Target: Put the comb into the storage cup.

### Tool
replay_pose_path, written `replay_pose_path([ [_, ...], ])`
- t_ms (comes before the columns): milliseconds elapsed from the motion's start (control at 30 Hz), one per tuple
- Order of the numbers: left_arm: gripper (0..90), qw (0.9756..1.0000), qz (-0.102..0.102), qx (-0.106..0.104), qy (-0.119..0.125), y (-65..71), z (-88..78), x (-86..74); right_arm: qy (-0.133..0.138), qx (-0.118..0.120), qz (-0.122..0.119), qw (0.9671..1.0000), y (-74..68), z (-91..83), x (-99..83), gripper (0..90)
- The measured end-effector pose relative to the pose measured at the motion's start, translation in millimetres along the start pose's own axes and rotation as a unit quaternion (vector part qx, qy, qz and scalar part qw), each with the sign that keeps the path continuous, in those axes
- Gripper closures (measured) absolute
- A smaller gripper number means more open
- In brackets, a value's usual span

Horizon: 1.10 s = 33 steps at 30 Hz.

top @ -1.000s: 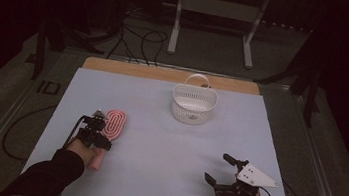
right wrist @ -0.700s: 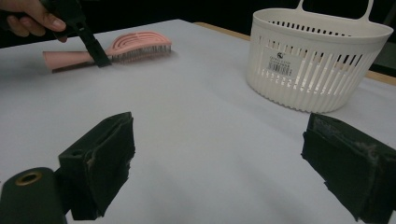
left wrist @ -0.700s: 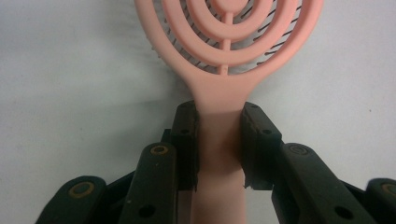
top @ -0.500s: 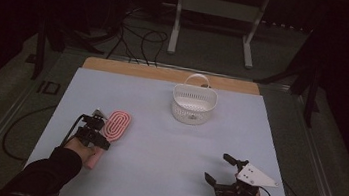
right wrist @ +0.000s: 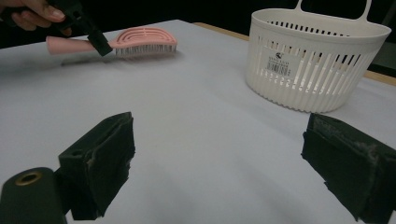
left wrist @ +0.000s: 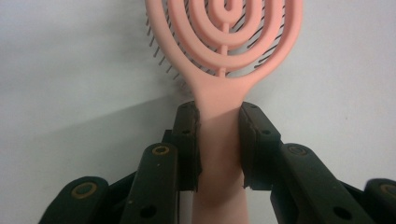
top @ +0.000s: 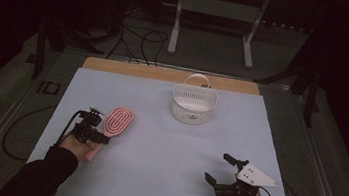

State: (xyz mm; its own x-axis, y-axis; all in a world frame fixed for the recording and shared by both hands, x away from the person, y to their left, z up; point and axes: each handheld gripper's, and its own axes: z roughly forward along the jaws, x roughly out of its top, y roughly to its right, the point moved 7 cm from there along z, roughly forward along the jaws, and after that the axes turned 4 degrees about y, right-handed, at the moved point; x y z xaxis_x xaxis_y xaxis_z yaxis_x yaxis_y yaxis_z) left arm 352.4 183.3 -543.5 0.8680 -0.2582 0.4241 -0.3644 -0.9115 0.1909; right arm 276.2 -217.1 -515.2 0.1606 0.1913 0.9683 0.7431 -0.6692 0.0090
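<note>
A pink hairbrush (top: 118, 120) with a looped head lies bristles down at the left of the table. My left gripper (top: 96, 137) has just been closing on its handle (left wrist: 219, 140), and both pads now press the handle's sides just below the head. The right gripper view shows the brush (right wrist: 144, 39) and the left gripper (right wrist: 88, 30) far off at the upper left. My right gripper (top: 218, 168) rests near the table's front right edge, open with bare table between its pads (right wrist: 105, 154). A white slatted basket (top: 194, 103) with a loop handle stands at the back centre.
A pale blue-grey mat (top: 154, 166) covers the table, with a wooden strip (top: 165, 73) along the far edge. Beyond the table, cables and a metal stand (top: 215, 12) sit on the dark floor. Open mat lies between brush, basket (right wrist: 317, 60) and right gripper.
The left hand has edged slightly along the brush handle and its jaws sit tighter on it. The brush, the basket and the right gripper stay where they were.
</note>
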Motion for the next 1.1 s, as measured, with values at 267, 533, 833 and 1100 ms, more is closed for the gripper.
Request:
replay_pose_path([
  [267, 71.5, 0.9991, 0.009, -0.023, 0.036, 6.6, -5.0, 2.1, 0.002, 0.0, -0.001, 1.0, 0.5, -0.4, 0.3, 9.1],
  [533, 71.5, 0.9929, 0.013, -0.072, 0.093, 17.2, -17.8, 7.5, 0.0, 0.001, 0.0, 1.0, -0.1, 0.0, 0.1, 9.1],
  [833, 71.5, 0.9841, 0.04, -0.101, 0.14, 32.8, -20.5, 6.7, 0.0, 0.001, 0.0, 1.0, -0.1, 0.0, 0.1, 9.1],
  [1100, 71.5, 0.9731, 0.057, -0.128, 0.183, 48.9, -23.2, 9.6, 0.001, 0.002, 0.0, 1.0, 0.2, 0.4, 0.1, 9.1],
])
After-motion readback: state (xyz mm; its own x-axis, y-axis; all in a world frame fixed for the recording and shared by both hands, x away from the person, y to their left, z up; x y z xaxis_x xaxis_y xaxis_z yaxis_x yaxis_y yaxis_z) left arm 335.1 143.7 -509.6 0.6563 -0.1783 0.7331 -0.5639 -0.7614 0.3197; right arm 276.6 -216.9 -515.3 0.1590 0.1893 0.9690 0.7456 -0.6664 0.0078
